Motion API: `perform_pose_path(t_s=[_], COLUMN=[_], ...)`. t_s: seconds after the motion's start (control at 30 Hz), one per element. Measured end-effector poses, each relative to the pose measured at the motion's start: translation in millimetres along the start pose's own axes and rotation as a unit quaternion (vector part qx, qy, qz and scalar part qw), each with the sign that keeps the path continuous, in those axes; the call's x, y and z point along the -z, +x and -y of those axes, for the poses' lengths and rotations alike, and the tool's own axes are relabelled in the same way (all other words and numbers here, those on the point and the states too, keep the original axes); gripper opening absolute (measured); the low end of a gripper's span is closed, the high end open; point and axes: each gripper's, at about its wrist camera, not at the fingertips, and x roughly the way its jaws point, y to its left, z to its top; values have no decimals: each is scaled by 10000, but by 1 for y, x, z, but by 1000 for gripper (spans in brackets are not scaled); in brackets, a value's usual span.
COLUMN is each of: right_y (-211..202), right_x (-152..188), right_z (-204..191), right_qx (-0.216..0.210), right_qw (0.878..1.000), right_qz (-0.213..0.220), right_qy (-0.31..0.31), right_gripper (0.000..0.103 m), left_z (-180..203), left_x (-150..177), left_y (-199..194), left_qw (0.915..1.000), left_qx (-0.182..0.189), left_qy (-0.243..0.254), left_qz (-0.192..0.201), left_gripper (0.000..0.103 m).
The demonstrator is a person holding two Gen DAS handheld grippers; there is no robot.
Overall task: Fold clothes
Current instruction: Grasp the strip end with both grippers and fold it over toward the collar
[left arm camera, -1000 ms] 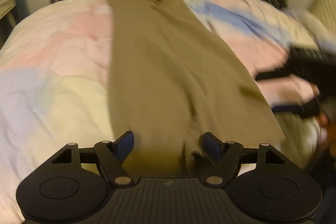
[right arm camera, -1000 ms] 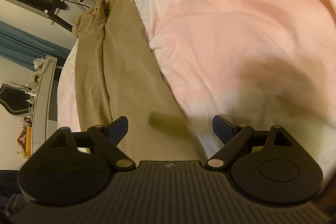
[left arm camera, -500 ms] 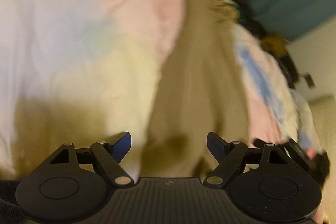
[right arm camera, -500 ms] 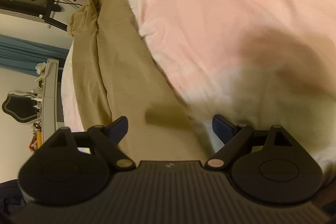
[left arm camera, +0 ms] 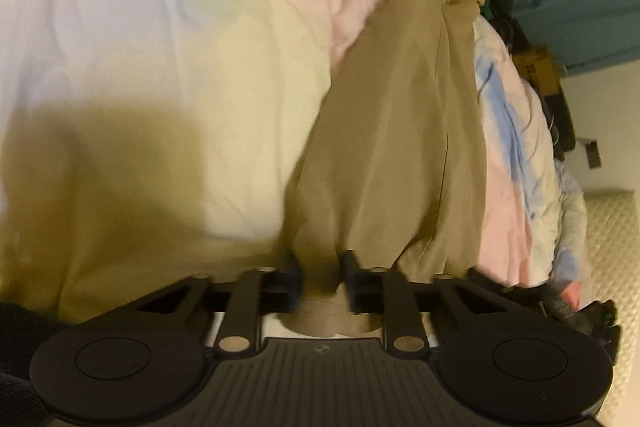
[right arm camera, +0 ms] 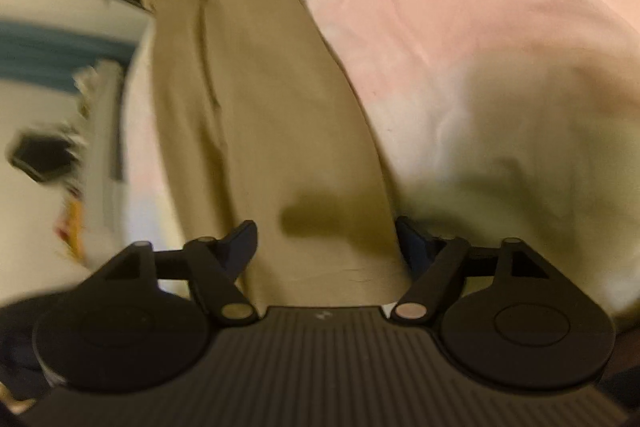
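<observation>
The left gripper [left arm camera: 320, 277] is closing, its jaws pinching a bunched hem of the khaki trousers [left arm camera: 400, 131], probably to lift that end for a fold. The right gripper [right arm camera: 326, 241] is closing too, with the other hem corner between its jaws but not yet pinched. Beyond both, the trousers stretch lengthwise away over the pastel duvet [right arm camera: 460, 27] on the bed.

Bare duvet [left arm camera: 168, 75] beside trousers [left arm camera: 400, 131]
</observation>
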Motion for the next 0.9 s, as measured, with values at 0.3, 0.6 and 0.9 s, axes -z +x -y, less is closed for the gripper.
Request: perform_pose_path(t_s=[0.3,0.6,0.9], right_y=[-16,-116,-173], right_x=[5,-5,44], right_z=[-34,-89,-84], right_qx=[599,-908,-1403], right_qw=[9955,9844,9657], right_qz=[243,1291,1730], right_qy=[-695,-774,-1334], right_gripper=[10,8,8], left_z=[7,55,57], left_x=[0,-10,43], left_y=[-24,-106,-167], left_qw=[9974,9817,9679], left_qx=[518,1294,1734], left_qy=[130,335,175], left_qz=[483,1359,1810], left_gripper=[4,4,3])
